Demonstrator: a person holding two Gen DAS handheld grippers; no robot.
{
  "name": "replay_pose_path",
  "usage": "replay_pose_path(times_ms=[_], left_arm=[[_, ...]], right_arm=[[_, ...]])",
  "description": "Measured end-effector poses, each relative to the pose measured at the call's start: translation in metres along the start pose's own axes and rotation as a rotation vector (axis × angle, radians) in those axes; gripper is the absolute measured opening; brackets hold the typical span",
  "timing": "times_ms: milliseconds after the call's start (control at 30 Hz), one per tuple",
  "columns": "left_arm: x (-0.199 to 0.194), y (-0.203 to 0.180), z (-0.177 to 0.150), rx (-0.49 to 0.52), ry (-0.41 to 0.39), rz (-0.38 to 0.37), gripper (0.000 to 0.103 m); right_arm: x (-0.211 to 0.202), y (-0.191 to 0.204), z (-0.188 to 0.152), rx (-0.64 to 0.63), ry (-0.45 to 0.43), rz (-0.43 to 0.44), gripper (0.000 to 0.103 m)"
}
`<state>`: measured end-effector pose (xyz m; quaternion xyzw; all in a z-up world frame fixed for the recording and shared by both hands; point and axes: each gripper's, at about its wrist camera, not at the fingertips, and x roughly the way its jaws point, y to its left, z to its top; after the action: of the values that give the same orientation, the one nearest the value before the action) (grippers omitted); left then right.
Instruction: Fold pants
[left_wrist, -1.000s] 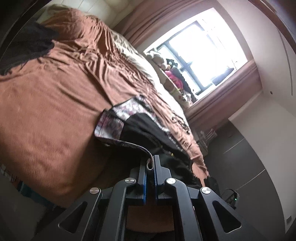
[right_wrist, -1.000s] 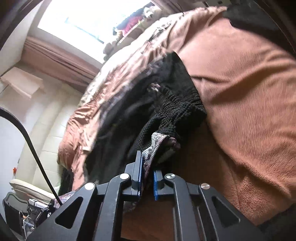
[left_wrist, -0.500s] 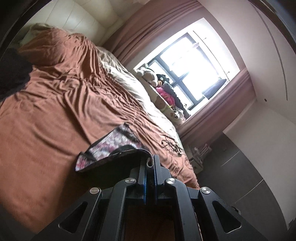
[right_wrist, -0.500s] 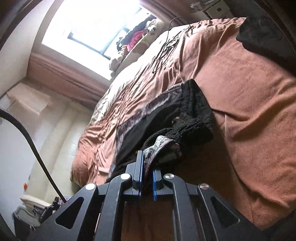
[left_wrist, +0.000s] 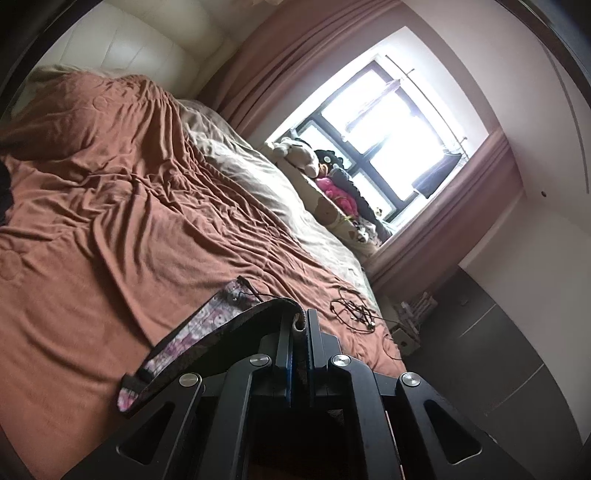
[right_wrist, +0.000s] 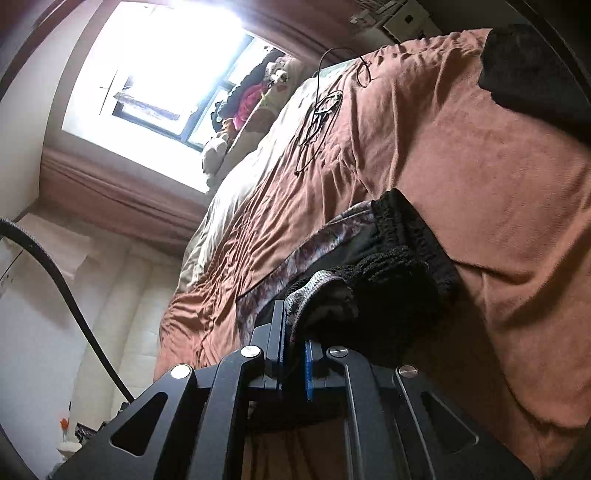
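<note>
I am holding the left gripper (left_wrist: 300, 325) clamped on the pants (left_wrist: 207, 332) hem. The patterned fabric is trailing left over the brown bedspread (left_wrist: 110, 221). A tangled cable (left_wrist: 354, 310) is lying just beyond the fingertips.

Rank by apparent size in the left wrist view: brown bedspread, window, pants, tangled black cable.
1. brown bedspread
2. window
3. pants, enlarged by nearness and partly hidden behind the gripper, so the gap to the window is unsure
4. black cable
</note>
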<state>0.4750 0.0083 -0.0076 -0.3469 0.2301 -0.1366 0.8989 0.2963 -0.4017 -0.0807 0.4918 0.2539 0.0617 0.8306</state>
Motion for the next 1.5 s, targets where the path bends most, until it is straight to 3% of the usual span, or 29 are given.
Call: replay_pose_path(times_ms=[400, 833, 1000, 1100, 1167, 1233, 1367, 1500], left_arm=[[0.107, 0.007, 0.03, 0.023, 0.057, 0.077, 0.005], [0.218, 0.041, 0.029, 0.037, 0.128, 0.174, 0.005], [0.255, 0.048, 0.026, 0.074, 0.157, 0.195, 0.006], [0.265, 0.054, 0.027, 0.101, 0.202, 0.225, 0.012], [0.267, 0.057, 0.027, 0.128, 0.223, 0.237, 0.025], [0.263, 0.06, 0.027, 0.166, 0.235, 0.26, 0.026], [0.261, 0.066, 0.023, 0.226, 0.286, 0.292, 0.026], [0.268, 0.07, 0.013, 0.315, 0.385, 0.325, 0.027]], right_arm=[[0.071, 0.0, 0.032, 0.084, -0.009, -0.06, 0.005], [0.132, -0.015, 0.051, 0.147, 0.002, -0.107, 0.005], [0.138, -0.016, 0.057, 0.134, 0.012, -0.121, 0.01], [0.137, -0.013, 0.062, 0.099, 0.048, -0.12, 0.022], [0.133, -0.009, 0.068, 0.072, 0.071, -0.101, 0.053], [0.124, -0.005, 0.073, 0.041, 0.066, -0.083, 0.065], [0.105, 0.005, 0.074, -0.035, 0.047, -0.082, 0.065], [0.099, 0.008, 0.072, -0.12, 0.061, -0.176, 0.065]])
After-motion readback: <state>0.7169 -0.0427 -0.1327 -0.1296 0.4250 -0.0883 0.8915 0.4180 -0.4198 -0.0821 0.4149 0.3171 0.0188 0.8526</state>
